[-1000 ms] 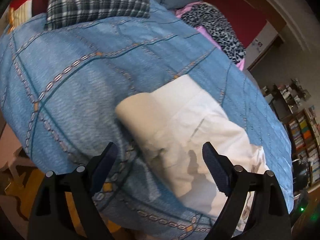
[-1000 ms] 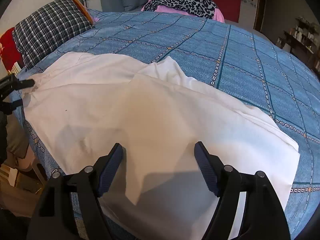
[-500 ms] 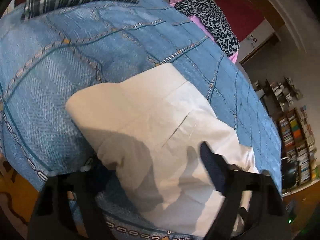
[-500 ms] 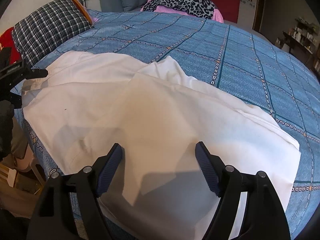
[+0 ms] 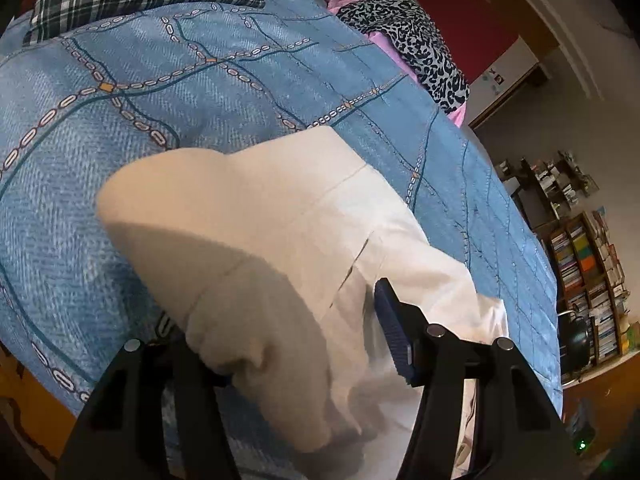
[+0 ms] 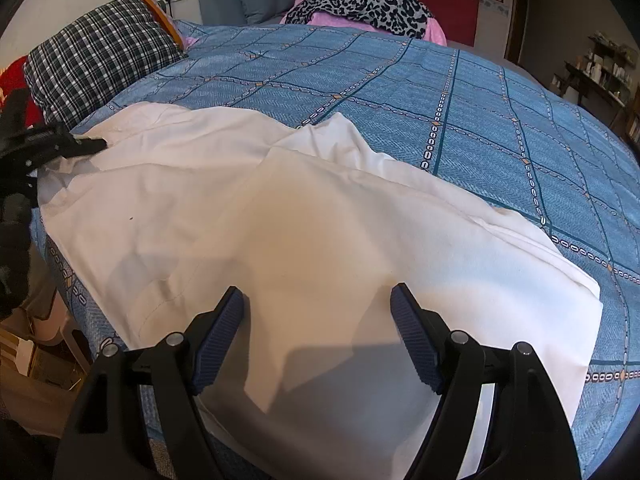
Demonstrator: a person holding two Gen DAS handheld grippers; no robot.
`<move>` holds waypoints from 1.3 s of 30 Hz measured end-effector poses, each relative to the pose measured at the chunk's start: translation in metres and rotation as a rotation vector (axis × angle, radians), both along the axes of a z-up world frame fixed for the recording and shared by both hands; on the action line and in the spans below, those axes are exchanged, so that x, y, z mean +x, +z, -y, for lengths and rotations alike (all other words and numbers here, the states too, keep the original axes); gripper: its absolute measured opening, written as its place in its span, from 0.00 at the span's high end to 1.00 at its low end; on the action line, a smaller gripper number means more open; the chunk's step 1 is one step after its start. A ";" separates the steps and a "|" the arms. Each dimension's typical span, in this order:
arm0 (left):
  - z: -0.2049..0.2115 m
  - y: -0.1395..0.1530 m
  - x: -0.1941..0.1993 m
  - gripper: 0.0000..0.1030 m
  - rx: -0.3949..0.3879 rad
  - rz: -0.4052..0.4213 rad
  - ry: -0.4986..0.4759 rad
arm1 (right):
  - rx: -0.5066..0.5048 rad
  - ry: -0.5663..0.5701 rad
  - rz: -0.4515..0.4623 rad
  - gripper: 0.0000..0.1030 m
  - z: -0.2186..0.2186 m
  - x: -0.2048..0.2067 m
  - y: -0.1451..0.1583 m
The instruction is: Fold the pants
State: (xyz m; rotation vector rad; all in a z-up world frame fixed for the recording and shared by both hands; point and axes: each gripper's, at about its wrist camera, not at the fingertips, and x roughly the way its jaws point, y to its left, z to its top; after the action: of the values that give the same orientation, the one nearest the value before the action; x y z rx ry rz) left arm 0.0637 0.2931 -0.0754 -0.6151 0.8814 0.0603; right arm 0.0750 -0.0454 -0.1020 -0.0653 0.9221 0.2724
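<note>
White pants (image 6: pixel 320 232) lie spread on a blue patterned bedspread (image 6: pixel 460 92), folded lengthwise. My right gripper (image 6: pixel 318 332) is open just above the cloth near the bed's front edge, holding nothing. My left gripper (image 5: pixel 296 340) is open with the waist end of the pants (image 5: pixel 260 240) between its fingers; the left finger is partly hidden behind the bunched cloth. In the right wrist view the left gripper (image 6: pixel 86 145) reaches in from the far left onto the pants' end.
A plaid pillow (image 6: pixel 96 60) lies at the head of the bed. A leopard-print cloth on pink fabric (image 6: pixel 360 0) lies at the far side. Bookshelves (image 5: pixel 588 276) stand beyond the bed. The bed's edge (image 6: pixel 68 280) drops to the floor at left.
My left gripper has moved forward and down onto the waist end of the pants, which now sits between its fingers. My right gripper has stayed still.
</note>
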 end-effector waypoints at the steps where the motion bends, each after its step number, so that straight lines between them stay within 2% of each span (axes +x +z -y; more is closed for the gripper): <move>1: 0.001 0.002 0.001 0.49 0.002 0.000 -0.005 | 0.000 0.000 0.000 0.27 0.000 0.000 0.000; 2: 0.001 0.004 0.002 0.56 0.010 -0.003 -0.009 | 0.000 0.003 0.001 0.27 0.000 0.000 0.000; 3: 0.001 0.006 0.005 0.72 0.018 -0.007 -0.009 | 0.000 0.003 0.001 0.27 0.000 0.000 0.000; 4: 0.002 0.009 0.005 0.78 0.016 -0.004 -0.013 | 0.000 0.002 0.001 0.27 0.000 0.000 0.000; 6: 0.005 0.017 0.004 0.82 0.017 0.018 -0.018 | 0.004 0.001 0.002 0.27 0.001 0.000 0.001; 14: 0.054 0.073 -0.002 0.84 0.212 0.149 -0.094 | 0.049 -0.013 0.000 0.27 0.007 -0.002 0.005; 20: 0.120 0.120 -0.017 0.84 0.407 0.301 -0.253 | 0.146 -0.070 0.006 0.27 0.028 -0.003 0.012; 24: 0.174 0.138 -0.030 0.84 0.531 0.392 -0.393 | 0.181 -0.120 0.038 0.27 0.046 -0.007 0.019; 28: 0.225 0.142 -0.043 0.84 0.592 0.457 -0.536 | 0.215 -0.183 0.067 0.27 0.070 -0.012 0.026; 31: 0.256 0.137 -0.052 0.84 0.616 0.474 -0.629 | 0.239 -0.230 0.083 0.27 0.090 -0.016 0.029; 34: 0.293 0.122 -0.060 0.84 0.629 0.475 -0.743 | 0.264 -0.287 0.091 0.27 0.114 -0.021 0.029; 39: 0.326 0.096 -0.064 0.84 0.659 0.439 -0.836 | 0.289 -0.380 0.089 0.27 0.147 -0.029 0.023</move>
State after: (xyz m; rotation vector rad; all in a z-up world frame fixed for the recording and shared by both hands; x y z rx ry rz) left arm -0.0003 -0.0328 0.0209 0.3752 0.5791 -0.5054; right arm 0.0465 -0.1929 -0.0786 0.3592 0.7805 0.0462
